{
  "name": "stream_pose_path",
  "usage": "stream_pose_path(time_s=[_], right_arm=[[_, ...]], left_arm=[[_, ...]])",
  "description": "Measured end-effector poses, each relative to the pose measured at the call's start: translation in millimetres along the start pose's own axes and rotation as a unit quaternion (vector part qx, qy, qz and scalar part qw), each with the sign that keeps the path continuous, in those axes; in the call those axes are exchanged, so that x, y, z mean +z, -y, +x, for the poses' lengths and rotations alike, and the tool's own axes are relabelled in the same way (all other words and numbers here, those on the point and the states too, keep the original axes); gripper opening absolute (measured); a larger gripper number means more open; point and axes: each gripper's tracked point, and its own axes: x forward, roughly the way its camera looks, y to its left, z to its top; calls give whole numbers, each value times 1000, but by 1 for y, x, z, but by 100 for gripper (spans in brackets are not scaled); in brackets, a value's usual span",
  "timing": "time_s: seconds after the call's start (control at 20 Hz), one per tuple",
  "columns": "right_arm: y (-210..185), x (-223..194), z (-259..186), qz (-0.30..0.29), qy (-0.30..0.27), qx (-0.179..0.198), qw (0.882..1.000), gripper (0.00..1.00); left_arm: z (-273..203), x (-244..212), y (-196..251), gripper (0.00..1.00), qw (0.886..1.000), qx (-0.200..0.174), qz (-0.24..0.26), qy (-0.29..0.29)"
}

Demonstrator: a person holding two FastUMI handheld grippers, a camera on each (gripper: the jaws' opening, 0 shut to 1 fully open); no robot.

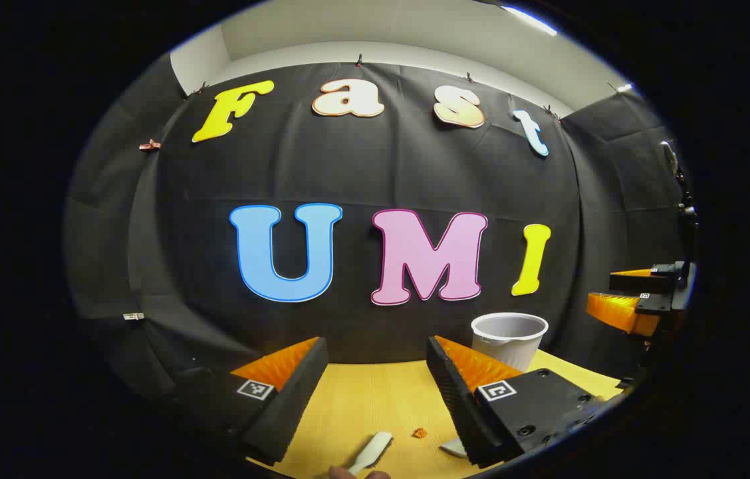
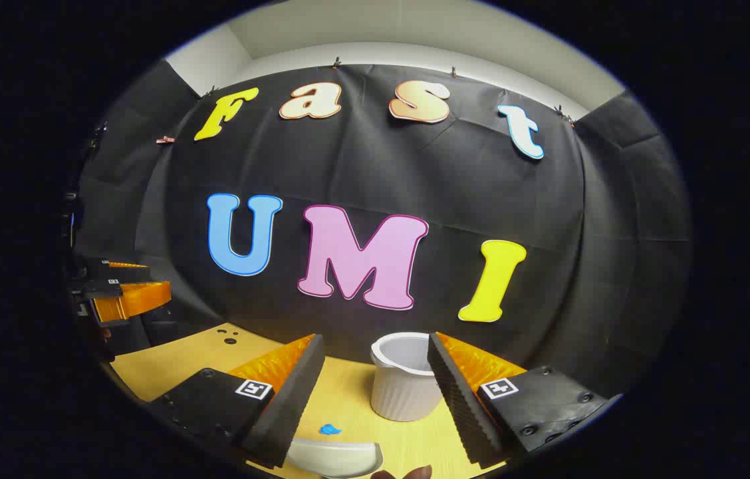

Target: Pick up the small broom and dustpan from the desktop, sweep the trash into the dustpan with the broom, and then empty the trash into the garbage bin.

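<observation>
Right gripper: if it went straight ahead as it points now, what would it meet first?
Probably the white ribbed bin on the yellow table, seen between the open right gripper fingers; depth is uncertain.

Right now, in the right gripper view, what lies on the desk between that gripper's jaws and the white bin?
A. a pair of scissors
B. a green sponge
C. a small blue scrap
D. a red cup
C: a small blue scrap lies on the yellow desk, just left of the white bin and beyond the white dustpan; the right gripper stands open above it.
</observation>
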Motion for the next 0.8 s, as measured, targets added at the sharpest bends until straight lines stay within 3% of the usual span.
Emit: stream_pose_path(time_s=[0.8], right_arm=[[-5, -22, 2, -6, -30, 24, 999, 97]], left_arm=[[14, -9, 6, 95, 1000, -4, 2, -12]])
